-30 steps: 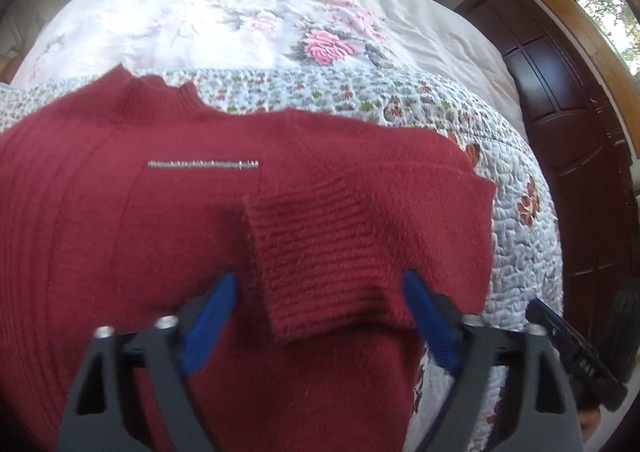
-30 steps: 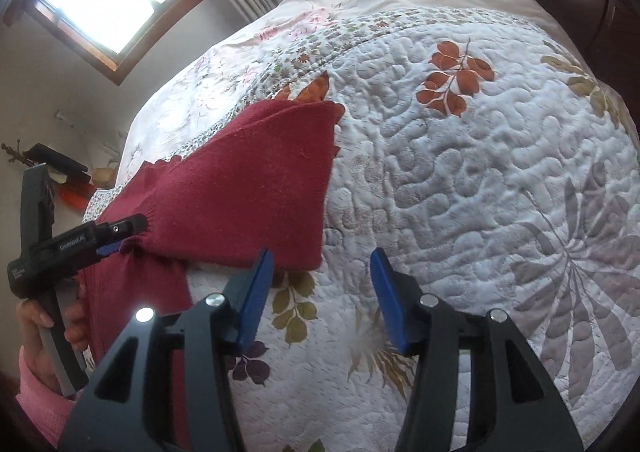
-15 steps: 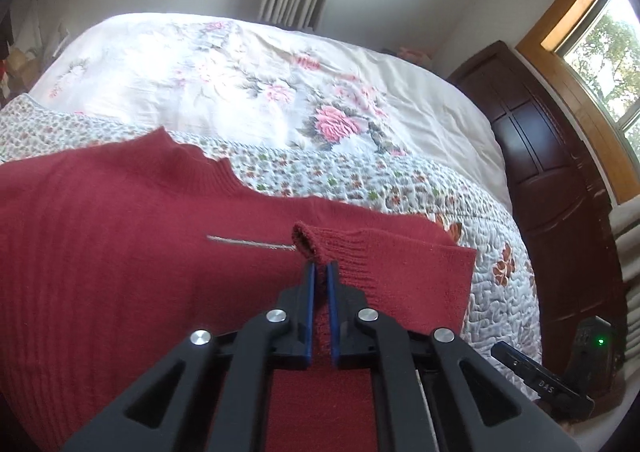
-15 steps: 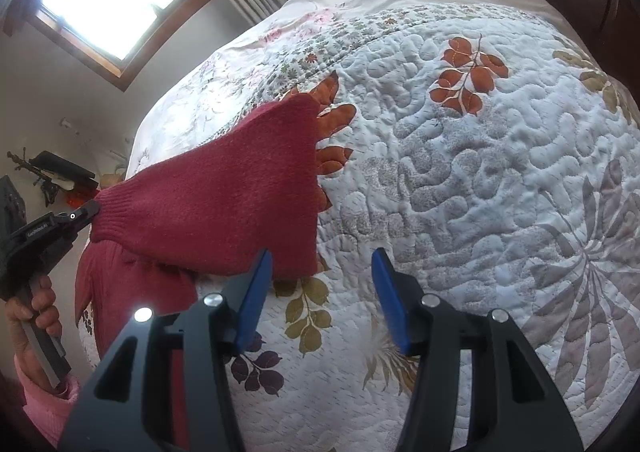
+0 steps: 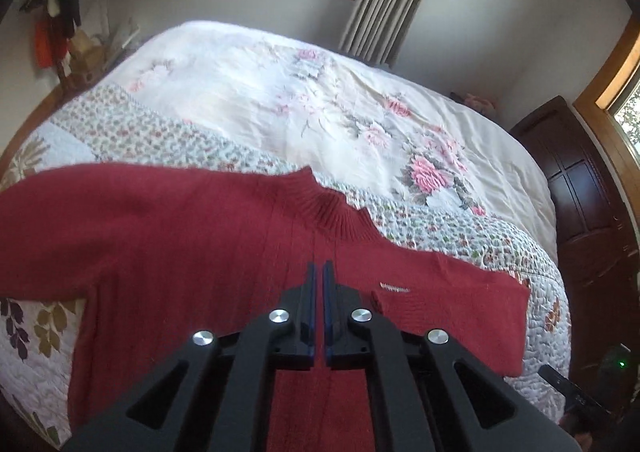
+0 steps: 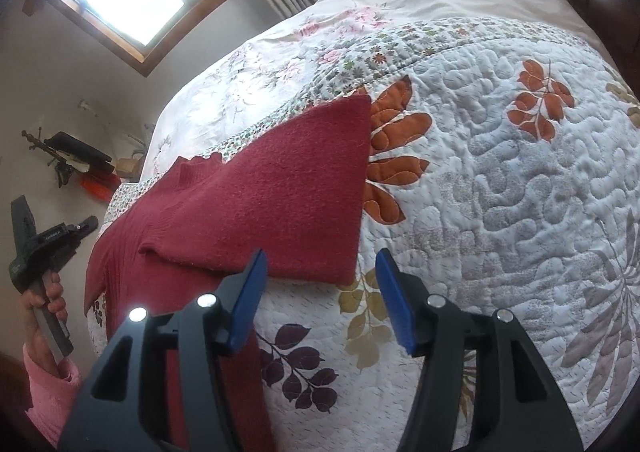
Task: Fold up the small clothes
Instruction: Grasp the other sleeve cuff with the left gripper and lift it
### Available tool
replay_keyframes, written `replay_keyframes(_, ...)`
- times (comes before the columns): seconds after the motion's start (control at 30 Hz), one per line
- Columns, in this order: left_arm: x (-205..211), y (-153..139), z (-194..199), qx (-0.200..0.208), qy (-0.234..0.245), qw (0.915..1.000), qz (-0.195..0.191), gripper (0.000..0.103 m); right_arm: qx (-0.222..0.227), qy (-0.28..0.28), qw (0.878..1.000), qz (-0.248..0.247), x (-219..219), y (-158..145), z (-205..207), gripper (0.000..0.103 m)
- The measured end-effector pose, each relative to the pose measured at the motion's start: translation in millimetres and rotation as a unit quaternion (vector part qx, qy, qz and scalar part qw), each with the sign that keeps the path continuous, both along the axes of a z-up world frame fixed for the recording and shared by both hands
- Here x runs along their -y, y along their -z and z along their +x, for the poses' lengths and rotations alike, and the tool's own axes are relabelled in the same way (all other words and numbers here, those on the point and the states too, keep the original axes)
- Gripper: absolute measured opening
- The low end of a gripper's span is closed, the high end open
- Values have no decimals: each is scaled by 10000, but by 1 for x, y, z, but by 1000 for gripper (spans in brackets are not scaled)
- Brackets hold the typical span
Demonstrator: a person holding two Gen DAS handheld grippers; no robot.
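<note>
Red sweater (image 5: 192,236) flat on quilted bed (image 6: 500,179), right sleeve folded in; left hand-held gripper (image 5: 318,292) pressed together, empty, right hand-held gripper (image 6: 320,292) spread; best next: pinch spread left sleeve near cuff, fold squarely inward.

Deep red knitted sweater (image 5: 192,236), ribbed at collar and cuff, with short silver bar on chest (image 5: 395,287). White stitched quilt (image 6: 500,187) printed with orange, olive, dark purple and grey leaves; border band of small red and green flowers. Cream bedspread (image 5: 280,99) with pink roses. Blue pads (image 6: 394,302) on black gripper fingers. Pink sleeve (image 6: 48,392).
</note>
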State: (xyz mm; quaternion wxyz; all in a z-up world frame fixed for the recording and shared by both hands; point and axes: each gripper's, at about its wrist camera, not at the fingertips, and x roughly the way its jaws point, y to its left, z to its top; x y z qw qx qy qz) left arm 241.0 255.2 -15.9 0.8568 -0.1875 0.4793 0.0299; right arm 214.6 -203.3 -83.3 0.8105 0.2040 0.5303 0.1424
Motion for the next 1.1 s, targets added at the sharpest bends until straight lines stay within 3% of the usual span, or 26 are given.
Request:
replay_keyframes(0.07, 14, 17, -6, -288, 190, 9985, -426, 25, -6, -50, 10000, -65, -6, 0, 2, 57)
replay_keyframes(0.13, 34, 34, -7, -569, 374, 9942, -830, 53, 6, -112, 9998, -165, -12, -1, 3, 57)
replay_keyframes(0.23, 62, 61, 0, -946, 454, 9863, -1273, 57, 32, -137, 9998, -157, -14, -4, 0, 57)
replay_keyframes(0.33, 73, 84, 11, -1198, 278, 9824, -1410, 61, 79, -87, 9997, -227, -11, -8, -7, 57)
replay_keyframes(0.4, 76, 85, 16, -1133, 138, 9831, -1432, 60, 108, -44, 9996, -245, -5, -10, -12, 58)
replay_keyframes(0.47, 82, 81, 21, -1045, 241, 9830, -1490, 45, 114, 5, 9996, -252, 1, -10, -15, 59)
replay_keyframes(0.5, 85, 79, 25, -1045, 316, 9827, -1496, 30, 112, 44, 9996, -256, 4, -10, -17, 59)
replay_keyframes(0.53, 90, 80, 28, -1074, 396, 9811, -1563, 24, 104, 84, 9996, -252, 7, -9, -18, 59)
replay_keyframes(0.63, 89, 73, 28, -1001, 363, 9799, -1689, 16, 87, 173, 9996, -196, 15, -8, -20, 59)
replay_keyframes(0.8, 68, 40, 16, -348, 147, 9863, -1604, 15, 105, 179, 9997, -144, 17, -9, -19, 59)
replay_keyframes(0.93, 33, 13, 5, 133, -107, 9923, -1226, 15, 104, 48, 9999, -49, 8, -8, -13, 60)
replay_keyframes(1.1, -18, 9, 2, 288, -548, 9951, -766, 15, 82, -185, 9997, 123, -13, -9, 2, 66)
